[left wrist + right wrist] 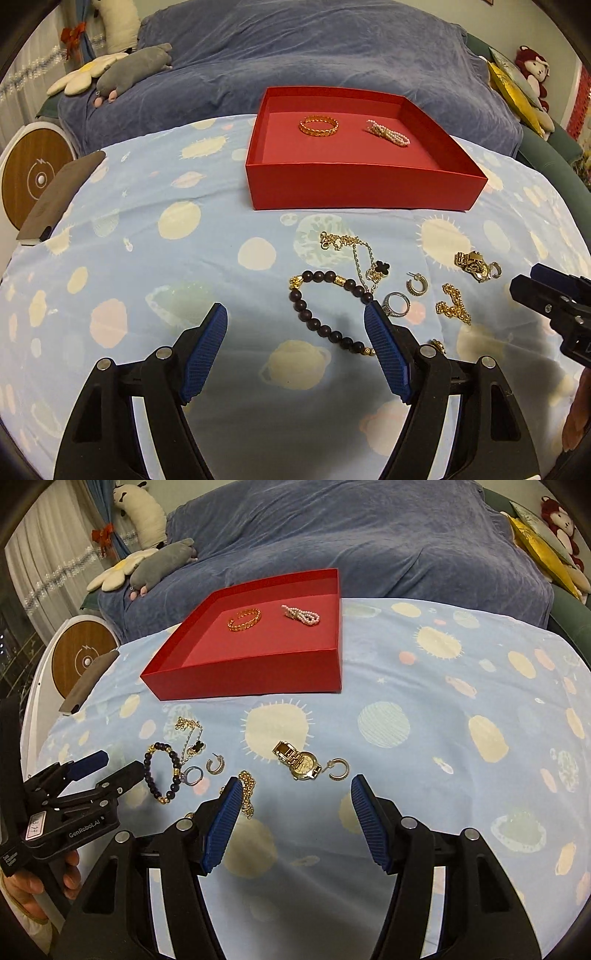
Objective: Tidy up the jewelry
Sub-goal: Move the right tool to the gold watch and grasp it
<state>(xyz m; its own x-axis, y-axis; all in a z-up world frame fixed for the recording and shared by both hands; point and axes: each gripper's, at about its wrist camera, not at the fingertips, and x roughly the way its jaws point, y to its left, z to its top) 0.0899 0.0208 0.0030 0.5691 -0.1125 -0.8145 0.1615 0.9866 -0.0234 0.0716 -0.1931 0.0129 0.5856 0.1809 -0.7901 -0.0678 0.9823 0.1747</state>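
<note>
A red box (pixel 354 184) (pixel 255 675) holds a gold bracelet (pixel 318 126) (pixel 244 619) and a pearl bracelet (pixel 388 133) (pixel 301 615). Loose on the cloth in front lie a dark bead bracelet (pixel 314 314) (pixel 162 771), a clover necklace (pixel 380 266) (pixel 195 746), a silver ring (pixel 396 304) (pixel 193 775), a hoop earring (pixel 417 286) (pixel 216 766), a gold chain (pixel 453 304) (pixel 247 790), a gold watch (pixel 476 264) (pixel 299 762) and a second hoop (pixel 338 768). My left gripper (pixel 295 314) (pixel 110 762) is open over the bead bracelet. My right gripper (pixel 295 788) (pixel 532 280) is open, near the watch.
The cloth (pixel 147 277) covers a table in front of a blue-draped sofa (pixel 314 48) with plush toys (pixel 133 70). A dark flat object (pixel 59 199) lies at the left edge beside a round wooden-faced device (pixel 33 177).
</note>
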